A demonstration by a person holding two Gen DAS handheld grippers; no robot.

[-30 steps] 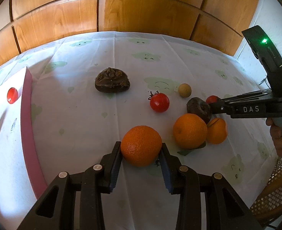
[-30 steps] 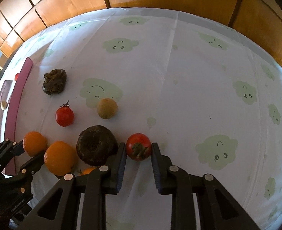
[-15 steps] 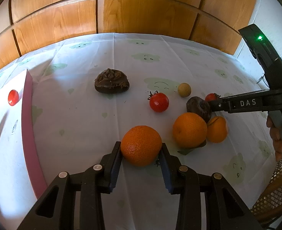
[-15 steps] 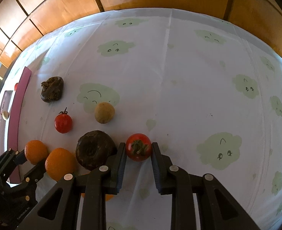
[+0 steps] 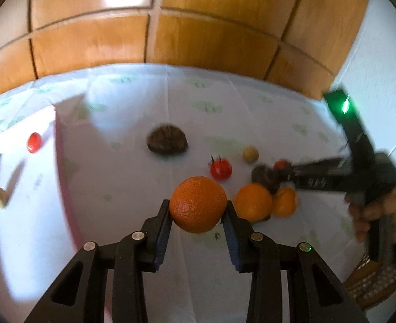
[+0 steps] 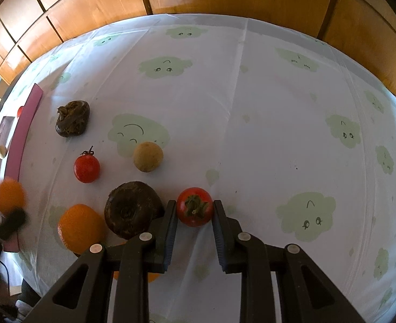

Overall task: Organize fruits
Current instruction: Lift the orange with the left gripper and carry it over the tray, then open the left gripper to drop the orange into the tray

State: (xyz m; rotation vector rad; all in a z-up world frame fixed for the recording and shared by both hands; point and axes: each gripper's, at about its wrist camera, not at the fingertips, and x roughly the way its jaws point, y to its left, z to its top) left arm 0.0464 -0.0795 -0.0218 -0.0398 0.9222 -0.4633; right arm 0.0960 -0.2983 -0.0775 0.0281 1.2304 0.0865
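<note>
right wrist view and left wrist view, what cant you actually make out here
- Third orange, right wrist view: mostly hidden behind the right gripper.
- Held orange, left wrist view: whether it touches the cloth, its underside is hidden.
- Left gripper, right wrist view: blurred and cut off by the left edge.
- Tray contents, left wrist view: blurred, cut by the edge.
- Held tomato, left wrist view: small, blurred, half behind the dark fruit.

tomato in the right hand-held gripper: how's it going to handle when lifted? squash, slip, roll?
The tomato looks smooth and glossy, so it may slip between the pads of the right hand-held gripper. It is probably soft-skinned, so a hard squeeze could bruise it. It is round on a flat tablecloth, so it would likely roll if released.
</note>
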